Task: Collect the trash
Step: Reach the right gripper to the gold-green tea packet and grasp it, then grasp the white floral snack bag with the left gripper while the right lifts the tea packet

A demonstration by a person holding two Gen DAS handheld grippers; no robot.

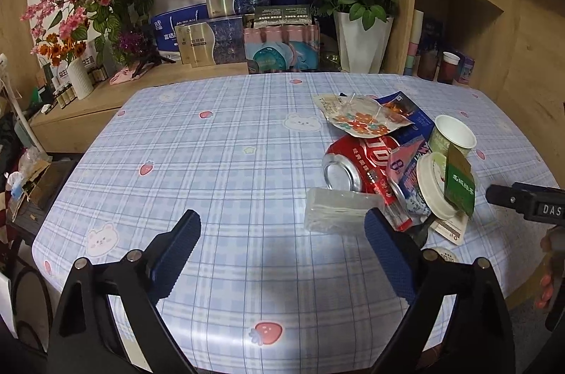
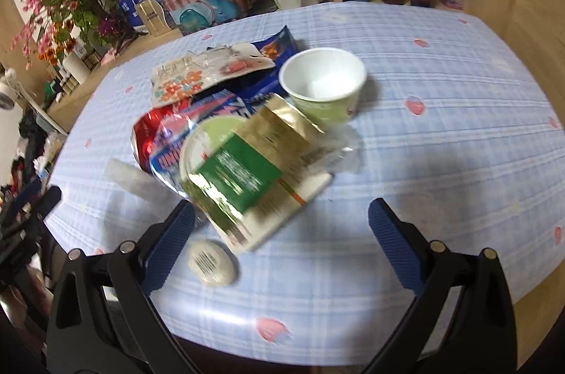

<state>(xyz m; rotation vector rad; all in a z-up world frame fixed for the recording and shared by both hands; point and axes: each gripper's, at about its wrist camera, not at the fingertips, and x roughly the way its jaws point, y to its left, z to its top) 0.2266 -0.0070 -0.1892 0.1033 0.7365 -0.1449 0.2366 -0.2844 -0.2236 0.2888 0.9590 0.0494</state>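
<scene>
Both claws – left claw [image 1: 282, 234] and right claw [image 2: 280, 225] – gape wide, empty (over the trash pile [image 1: 392, 162]).

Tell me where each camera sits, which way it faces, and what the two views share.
Left wrist: on the left gripper, looking down across the table at the trash pile's left side; its open fingers, the right gripper's tip and a hand show.
Right wrist: on the right gripper, looking down on the pile; its open fingers show.
Shared: red can, paper cup, green packet.
</scene>
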